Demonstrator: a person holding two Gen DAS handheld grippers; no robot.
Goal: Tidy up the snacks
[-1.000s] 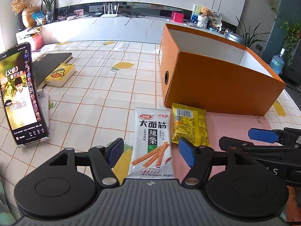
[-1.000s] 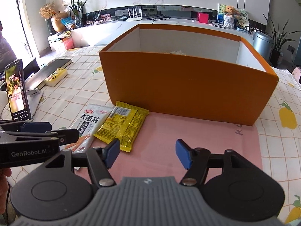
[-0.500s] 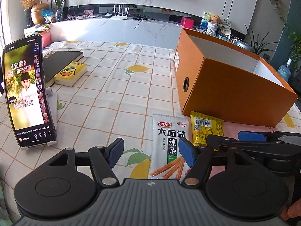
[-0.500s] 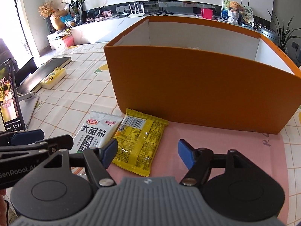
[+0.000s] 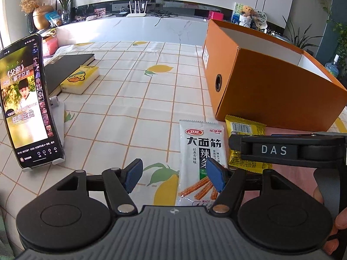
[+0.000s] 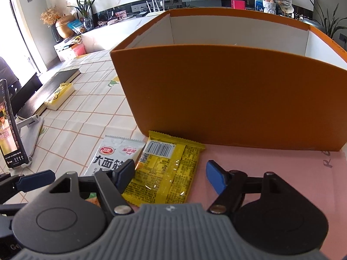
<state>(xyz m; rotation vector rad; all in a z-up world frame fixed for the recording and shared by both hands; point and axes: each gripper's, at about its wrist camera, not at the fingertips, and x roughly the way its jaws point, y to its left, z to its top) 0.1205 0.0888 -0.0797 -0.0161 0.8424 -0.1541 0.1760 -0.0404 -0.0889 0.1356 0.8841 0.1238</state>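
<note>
Between the fingers of the right gripper (image 6: 171,178) lies the yellow packet (image 6: 167,171), flat on the pink mat (image 6: 271,162), barcode end away from the fingers. These fingers stand wide, have just been opening further, and do not press on the packet: the right pad (image 6: 214,178) is clear of its edge, while the left one sits over the seam between the packet and its neighbour. Just left of the yellow packet, touching or slightly under its edge, lies the white packet (image 6: 115,156) with black characters, partly hidden by the left finger.

Ahead of the left gripper (image 5: 174,178) the white packet (image 5: 200,162) runs lengthwise away from the fingers, its near end beside the right pad (image 5: 213,177). The left fingers are also wide apart with nothing between them but the lemon-print tabletop (image 5: 130,99); the left pad (image 5: 133,174) stands well clear of the packet. Right of these fingers the other gripper's black body crosses over the yellow packet (image 5: 245,127), with a hand (image 5: 337,223) at the frame edge.

Beyond both packets, just past their far ends, stands the open orange box (image 6: 227,95), its white inside partly seen. Far to the left of the fingers a phone (image 5: 23,101) leans on a stand, and behind it lie a dark book (image 5: 65,69) and a yellow pack (image 5: 80,80).
</note>
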